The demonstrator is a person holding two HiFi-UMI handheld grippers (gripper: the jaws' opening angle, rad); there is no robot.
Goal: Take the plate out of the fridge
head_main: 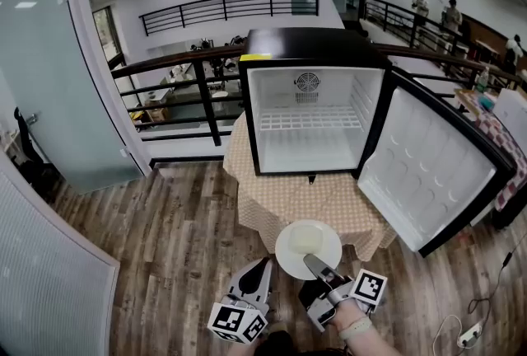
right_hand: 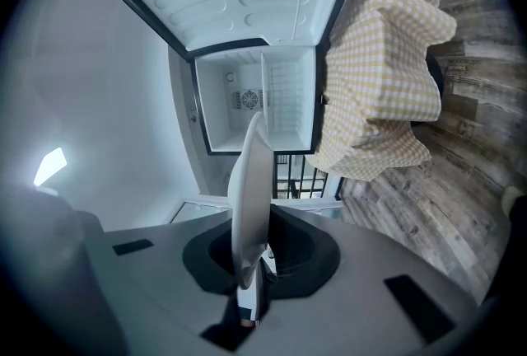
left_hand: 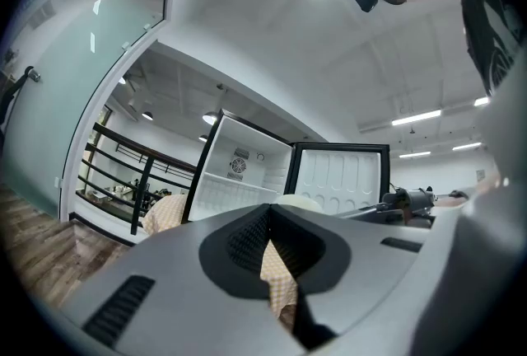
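Observation:
The white plate [head_main: 306, 245] hangs in front of the table, out of the fridge, with my right gripper [head_main: 318, 266] shut on its near rim. In the right gripper view the plate [right_hand: 251, 198] stands edge-on between the jaws of the right gripper [right_hand: 252, 274]. The small black fridge [head_main: 313, 45] stands open on the table, its white inside bare except for a wire shelf. My left gripper [head_main: 262, 265] hangs just left of the plate, shut and holding nothing. From the left gripper [left_hand: 284, 297] the plate's rim [left_hand: 300, 200] peeks over the jaws.
The fridge door [head_main: 428, 173] swings wide to the right, past the table edge. A yellow checked cloth [head_main: 321, 202] covers the round table. A black railing [head_main: 177, 66] runs behind it, and a glass wall [head_main: 49, 74] stands at the left. Wooden floor lies below.

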